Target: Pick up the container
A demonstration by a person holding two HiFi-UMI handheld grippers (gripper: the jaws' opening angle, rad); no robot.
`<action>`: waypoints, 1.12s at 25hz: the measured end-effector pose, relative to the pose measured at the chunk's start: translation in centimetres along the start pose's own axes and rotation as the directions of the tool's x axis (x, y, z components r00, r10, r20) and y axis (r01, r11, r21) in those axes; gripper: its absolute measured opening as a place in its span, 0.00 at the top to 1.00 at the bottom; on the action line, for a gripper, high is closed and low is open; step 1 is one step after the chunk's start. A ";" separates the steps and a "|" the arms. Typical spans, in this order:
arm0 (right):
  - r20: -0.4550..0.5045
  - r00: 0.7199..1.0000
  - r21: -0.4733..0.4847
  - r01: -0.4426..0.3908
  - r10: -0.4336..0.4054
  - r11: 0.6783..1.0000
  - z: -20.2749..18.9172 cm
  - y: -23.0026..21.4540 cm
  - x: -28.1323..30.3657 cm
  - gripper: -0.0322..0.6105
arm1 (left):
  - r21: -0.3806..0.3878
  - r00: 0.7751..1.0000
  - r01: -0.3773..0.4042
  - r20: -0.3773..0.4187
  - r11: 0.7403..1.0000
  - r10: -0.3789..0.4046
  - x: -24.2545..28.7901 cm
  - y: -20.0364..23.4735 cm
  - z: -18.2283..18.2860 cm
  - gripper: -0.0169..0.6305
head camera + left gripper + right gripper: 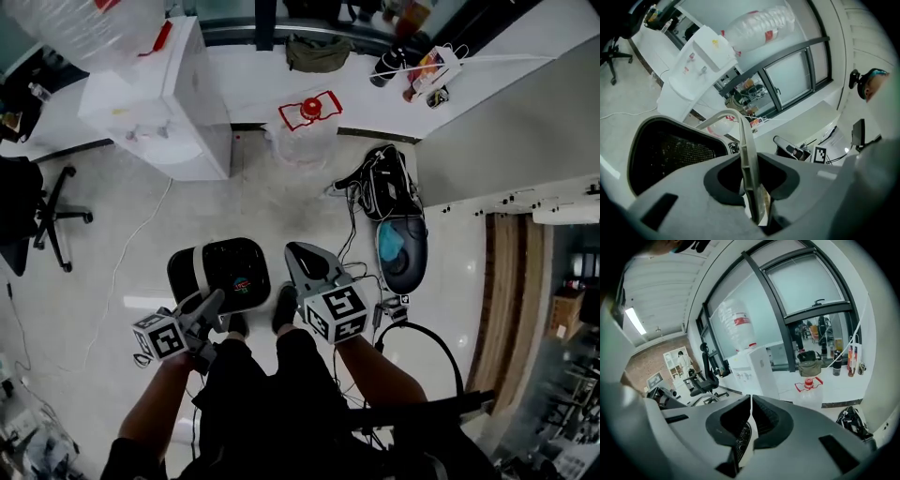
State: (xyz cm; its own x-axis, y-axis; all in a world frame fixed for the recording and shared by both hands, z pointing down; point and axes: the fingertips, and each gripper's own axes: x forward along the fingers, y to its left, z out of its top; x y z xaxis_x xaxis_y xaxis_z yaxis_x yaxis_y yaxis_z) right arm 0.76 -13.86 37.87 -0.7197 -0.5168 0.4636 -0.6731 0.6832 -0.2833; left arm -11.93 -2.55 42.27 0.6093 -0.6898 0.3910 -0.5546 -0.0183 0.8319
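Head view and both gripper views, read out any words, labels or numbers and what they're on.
No text is readable.
Red label on the big clear water bottle: too blurred.
Coloured mark on top of the black container: too small.

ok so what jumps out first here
The black container with a white rim, gripped by its handle in the left gripper, just ahead of the person's feet. Beyond it, a white water dispenser stands upper left, with a red-capped jug beside it.

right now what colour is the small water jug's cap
Red; the cap shows best in the head view.
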 end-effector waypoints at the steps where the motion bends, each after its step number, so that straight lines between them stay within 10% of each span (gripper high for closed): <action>1: 0.006 1.000 -0.007 -0.008 0.008 1.000 1.3 0.4 -0.6 0.93 | 0.009 1.000 0.005 0.002 1.000 -0.005 -0.7 -1.0 0.2 0.85; 28: 0.238 0.970 -0.039 0.067 -0.056 0.997 19.3 6.7 -9.6 0.94 | 0.091 0.981 0.192 0.017 0.977 -0.194 -10.4 -16.6 8.6 0.85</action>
State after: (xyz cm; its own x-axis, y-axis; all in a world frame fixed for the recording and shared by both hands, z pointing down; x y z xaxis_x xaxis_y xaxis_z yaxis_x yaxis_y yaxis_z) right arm -0.15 -14.30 15.29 -0.7006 -0.6624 0.2654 -0.7128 0.6666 -0.2181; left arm -13.92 -1.31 21.04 0.6960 -0.6850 0.2153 -0.4762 -0.2160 0.8524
